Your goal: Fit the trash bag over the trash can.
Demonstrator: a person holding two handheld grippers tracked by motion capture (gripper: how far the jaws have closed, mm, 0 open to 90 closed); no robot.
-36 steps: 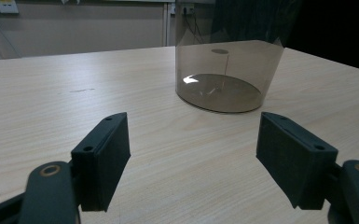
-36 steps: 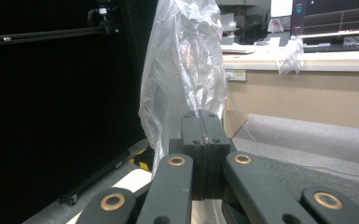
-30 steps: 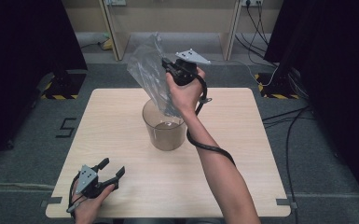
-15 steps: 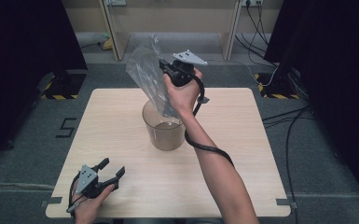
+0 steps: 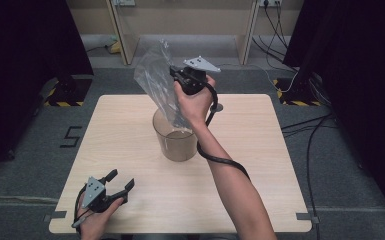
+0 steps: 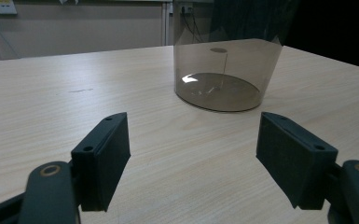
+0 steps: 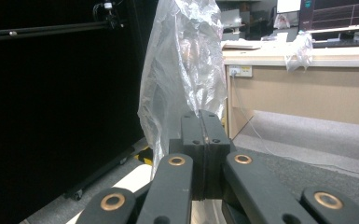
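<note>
High view: the right gripper (image 5: 176, 75), raised above the middle of the wooden table (image 5: 260, 150), has its jaws clamped on a clear plastic bag (image 5: 155, 80) whose lower end hangs into the smoky transparent container (image 5: 175, 142). The left gripper (image 5: 120, 181) rests at the near left corner, jaws apart, holding nothing.

Left gripper view: jaws spread wide; container (image 6: 226, 74) beyond them.

Right gripper view: jaws pressed together on the bag (image 7: 182, 70).
</note>
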